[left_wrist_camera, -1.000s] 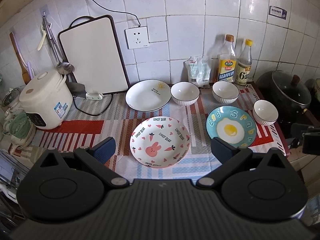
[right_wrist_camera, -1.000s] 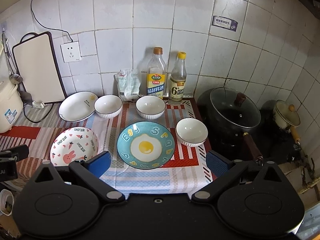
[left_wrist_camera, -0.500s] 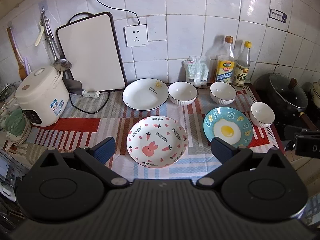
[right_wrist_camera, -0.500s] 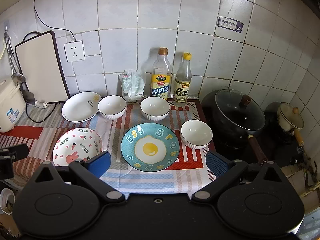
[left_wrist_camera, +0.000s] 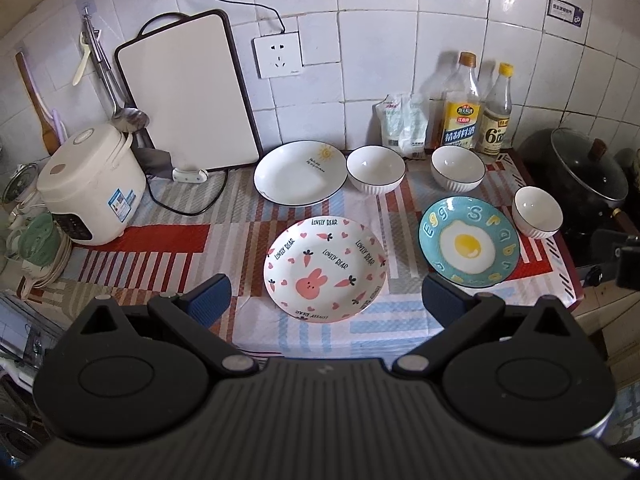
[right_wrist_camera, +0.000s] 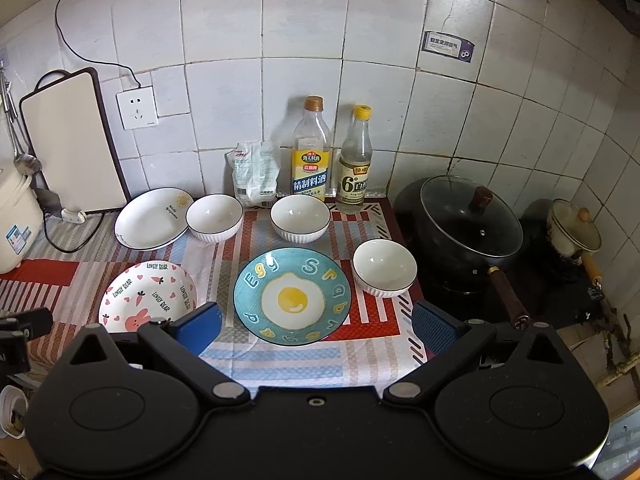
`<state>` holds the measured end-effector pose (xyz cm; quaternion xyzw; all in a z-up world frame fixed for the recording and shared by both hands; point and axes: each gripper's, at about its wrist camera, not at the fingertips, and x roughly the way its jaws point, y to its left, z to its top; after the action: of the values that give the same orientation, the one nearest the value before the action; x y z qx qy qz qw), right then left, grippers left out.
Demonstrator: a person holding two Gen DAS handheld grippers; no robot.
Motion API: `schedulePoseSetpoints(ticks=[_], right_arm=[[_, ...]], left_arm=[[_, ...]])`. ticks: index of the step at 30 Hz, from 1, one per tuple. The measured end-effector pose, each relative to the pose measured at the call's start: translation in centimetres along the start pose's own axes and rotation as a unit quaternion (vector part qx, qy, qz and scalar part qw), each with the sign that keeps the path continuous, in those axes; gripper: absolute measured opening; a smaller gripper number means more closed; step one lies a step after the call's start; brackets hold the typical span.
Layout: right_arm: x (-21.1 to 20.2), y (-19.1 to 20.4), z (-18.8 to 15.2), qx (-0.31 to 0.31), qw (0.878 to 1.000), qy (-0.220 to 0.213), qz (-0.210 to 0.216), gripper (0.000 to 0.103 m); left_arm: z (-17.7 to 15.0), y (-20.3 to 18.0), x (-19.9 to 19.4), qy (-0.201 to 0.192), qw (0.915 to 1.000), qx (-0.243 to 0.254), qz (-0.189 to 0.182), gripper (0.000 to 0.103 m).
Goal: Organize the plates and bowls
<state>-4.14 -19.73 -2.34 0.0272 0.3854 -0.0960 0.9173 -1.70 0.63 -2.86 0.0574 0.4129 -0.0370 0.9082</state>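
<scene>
On the striped cloth lie a pink rabbit plate [left_wrist_camera: 325, 270] [right_wrist_camera: 147, 296], a blue egg plate [left_wrist_camera: 469, 241] [right_wrist_camera: 292, 295] and a white sun plate [left_wrist_camera: 300, 172] [right_wrist_camera: 153, 217]. Three white bowls stand apart: one beside the sun plate [left_wrist_camera: 375, 169] [right_wrist_camera: 214, 217], one before the bottles [left_wrist_camera: 457, 168] [right_wrist_camera: 300, 217], one at the right [left_wrist_camera: 537, 211] [right_wrist_camera: 383, 266]. My left gripper [left_wrist_camera: 324, 300] is open and empty, above the rabbit plate's near edge. My right gripper [right_wrist_camera: 316, 328] is open and empty, above the egg plate's near edge.
A rice cooker [left_wrist_camera: 93, 188] and a cutting board [left_wrist_camera: 188, 92] stand at the left. Two bottles [right_wrist_camera: 312, 152] [right_wrist_camera: 355, 160] and a bag [right_wrist_camera: 254, 172] stand against the tiled wall. A lidded black pot [right_wrist_camera: 468, 228] and a small enamel pot [right_wrist_camera: 572, 228] sit on the stove at the right.
Both grippers have pulled back and risen a little, so the dishes sit slightly higher and smaller in view. Nothing on the counter has moved.
</scene>
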Motion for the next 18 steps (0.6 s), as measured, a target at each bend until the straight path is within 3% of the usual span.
schedulePoseSetpoints(ticks=[18], right_arm=[[0.68,-0.15,0.06,-0.001,1.000,0.005,0.002,0.102]], left_arm=[[0.14,-0.34,0.24,0.002,0.9999,-0.001,-0.012,0.103]])
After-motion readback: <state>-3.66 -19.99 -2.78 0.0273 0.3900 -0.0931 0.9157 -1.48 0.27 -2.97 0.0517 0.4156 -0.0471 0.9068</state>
